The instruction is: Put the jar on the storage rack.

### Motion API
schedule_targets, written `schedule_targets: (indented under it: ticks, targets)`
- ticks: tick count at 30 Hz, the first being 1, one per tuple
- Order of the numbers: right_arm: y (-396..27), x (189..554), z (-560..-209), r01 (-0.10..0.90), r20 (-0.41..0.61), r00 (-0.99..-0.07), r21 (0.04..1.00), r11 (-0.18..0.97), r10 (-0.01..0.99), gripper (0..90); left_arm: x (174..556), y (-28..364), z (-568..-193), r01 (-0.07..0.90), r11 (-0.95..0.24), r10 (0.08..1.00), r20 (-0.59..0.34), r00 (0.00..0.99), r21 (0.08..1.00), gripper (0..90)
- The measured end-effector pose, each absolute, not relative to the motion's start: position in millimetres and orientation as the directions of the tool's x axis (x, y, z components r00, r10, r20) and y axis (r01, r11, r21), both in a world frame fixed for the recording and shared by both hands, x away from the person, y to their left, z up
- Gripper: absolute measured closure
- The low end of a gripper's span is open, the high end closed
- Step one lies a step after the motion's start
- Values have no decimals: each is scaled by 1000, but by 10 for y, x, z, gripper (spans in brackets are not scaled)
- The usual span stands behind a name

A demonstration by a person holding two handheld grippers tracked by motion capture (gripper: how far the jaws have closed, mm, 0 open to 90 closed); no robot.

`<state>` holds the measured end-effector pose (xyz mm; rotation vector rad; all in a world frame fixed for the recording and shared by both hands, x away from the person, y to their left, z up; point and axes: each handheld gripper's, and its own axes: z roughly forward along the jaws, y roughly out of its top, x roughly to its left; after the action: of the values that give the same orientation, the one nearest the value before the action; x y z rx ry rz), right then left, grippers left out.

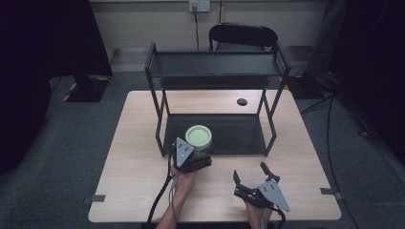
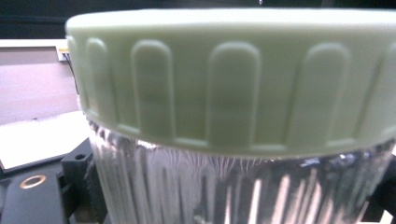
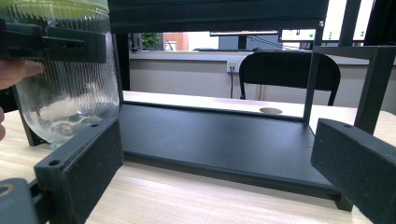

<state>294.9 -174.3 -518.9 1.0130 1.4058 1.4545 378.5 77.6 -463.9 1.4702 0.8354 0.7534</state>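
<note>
1. At the rack's [image 1: 217, 64] front-left corner, seven o'clock of the lower shelf [image 1: 239, 133], the left gripper [image 1: 203, 153] clamps the ribbed glass jar [image 1: 199, 138].
2. The tilted jar, apparently lifted, may slip or clip the post.
3. The right gripper [image 1: 250, 174] idles with jaws spread.

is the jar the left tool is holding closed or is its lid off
Closed. The pale green lid sits on the clear ribbed jar, its rim meeting the glass all round, in the left tool.
</note>
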Motion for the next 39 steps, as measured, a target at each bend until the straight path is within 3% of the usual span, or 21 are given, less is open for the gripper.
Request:
schedule_targets:
  ticks: [39]
  targets:
    - [-1737, 2949, -5189, -40, -7, -290, 999, -5, 957, 0, 4036, 862, -4524, 95, 2, 866, -50, 498, 995, 114]
